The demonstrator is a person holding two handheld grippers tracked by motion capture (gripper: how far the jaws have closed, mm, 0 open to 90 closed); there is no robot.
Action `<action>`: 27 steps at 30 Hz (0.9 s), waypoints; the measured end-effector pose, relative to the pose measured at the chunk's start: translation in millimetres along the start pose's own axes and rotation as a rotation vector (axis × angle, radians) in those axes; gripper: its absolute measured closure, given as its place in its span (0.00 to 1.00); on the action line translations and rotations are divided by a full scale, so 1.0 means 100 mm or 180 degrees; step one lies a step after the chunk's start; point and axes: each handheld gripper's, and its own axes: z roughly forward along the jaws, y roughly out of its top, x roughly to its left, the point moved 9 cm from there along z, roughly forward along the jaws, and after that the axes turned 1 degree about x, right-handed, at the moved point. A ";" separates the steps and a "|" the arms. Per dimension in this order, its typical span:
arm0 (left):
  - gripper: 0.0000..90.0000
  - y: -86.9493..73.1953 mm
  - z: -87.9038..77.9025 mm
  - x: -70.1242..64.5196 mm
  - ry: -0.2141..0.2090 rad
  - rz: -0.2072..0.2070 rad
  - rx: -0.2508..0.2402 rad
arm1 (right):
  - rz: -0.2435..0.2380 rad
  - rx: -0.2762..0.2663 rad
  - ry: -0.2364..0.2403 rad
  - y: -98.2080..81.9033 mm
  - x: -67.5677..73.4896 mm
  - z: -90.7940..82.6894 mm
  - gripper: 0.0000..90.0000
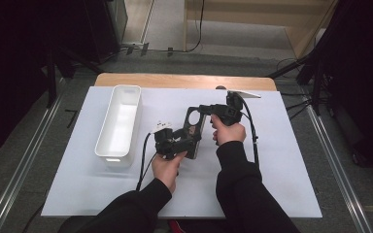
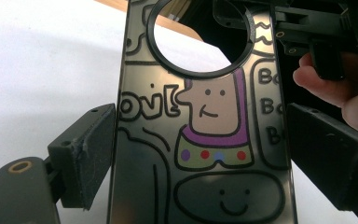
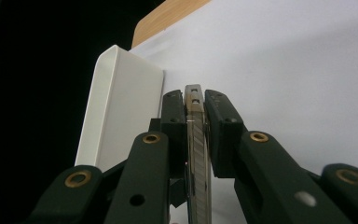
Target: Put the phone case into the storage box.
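Both forearms reach in over the white worktop, holding a dark phone case up between them. The right gripper has its jaws pinched tight on the case's edge; the left gripper has its jaws wide across its width. A white bin lies left.

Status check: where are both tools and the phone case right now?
Left tool jaws wide across the phone case, pads at its side edges. Right tool shut on its thin edge. Case held above the white mat. White bin alongside, clear.
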 end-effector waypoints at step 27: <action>0.12 0.03 0.03 -0.04 -0.0108 0.0053 -0.0062 | -0.0110 0.0003 0.0020 0.03 0.06 -0.07 0.86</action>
